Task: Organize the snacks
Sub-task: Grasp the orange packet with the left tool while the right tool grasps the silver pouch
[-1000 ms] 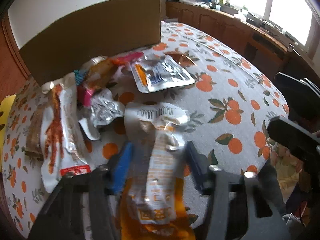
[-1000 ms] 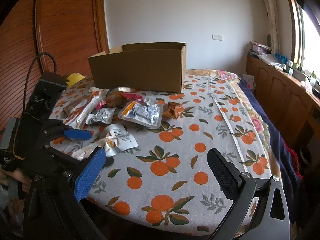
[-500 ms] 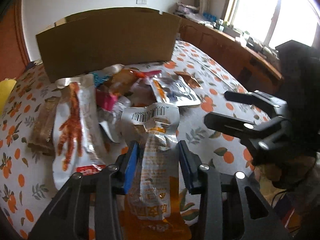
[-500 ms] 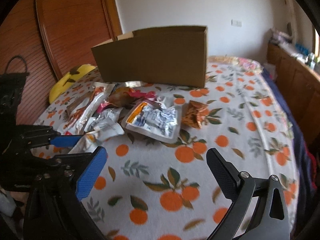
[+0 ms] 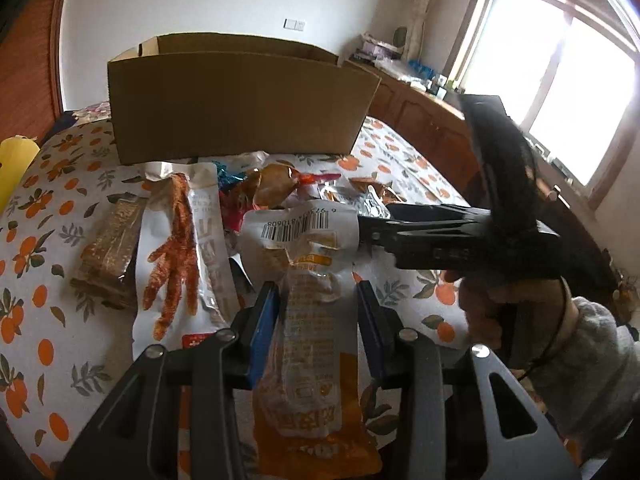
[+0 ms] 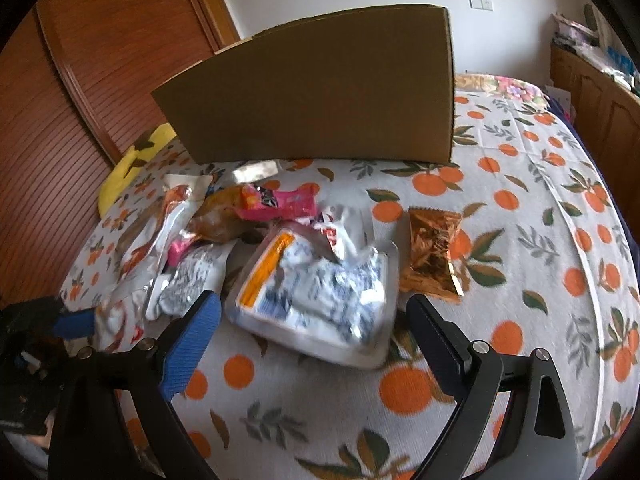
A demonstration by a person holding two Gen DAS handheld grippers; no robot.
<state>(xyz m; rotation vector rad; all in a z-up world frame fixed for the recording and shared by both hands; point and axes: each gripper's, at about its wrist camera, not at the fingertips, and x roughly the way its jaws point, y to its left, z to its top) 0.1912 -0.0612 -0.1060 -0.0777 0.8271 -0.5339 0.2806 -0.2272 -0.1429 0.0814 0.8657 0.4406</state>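
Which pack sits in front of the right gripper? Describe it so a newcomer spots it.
Start at the cardboard box on the orange-print cloth. Nearest the right gripper lies the flat white pouch. Only it has blue print and an orange stripe; the gold packet beside it is smaller.

A white cloth point(image 6: 540, 240) printed with oranges and green leaves is covering the surface. The cardboard box point(image 6: 320, 92) is showing plain brown. One packet point(image 6: 288, 200) is glowing pink, another point(image 6: 434, 252) coppery gold, and a pouch point(image 5: 316, 340) orange and white.
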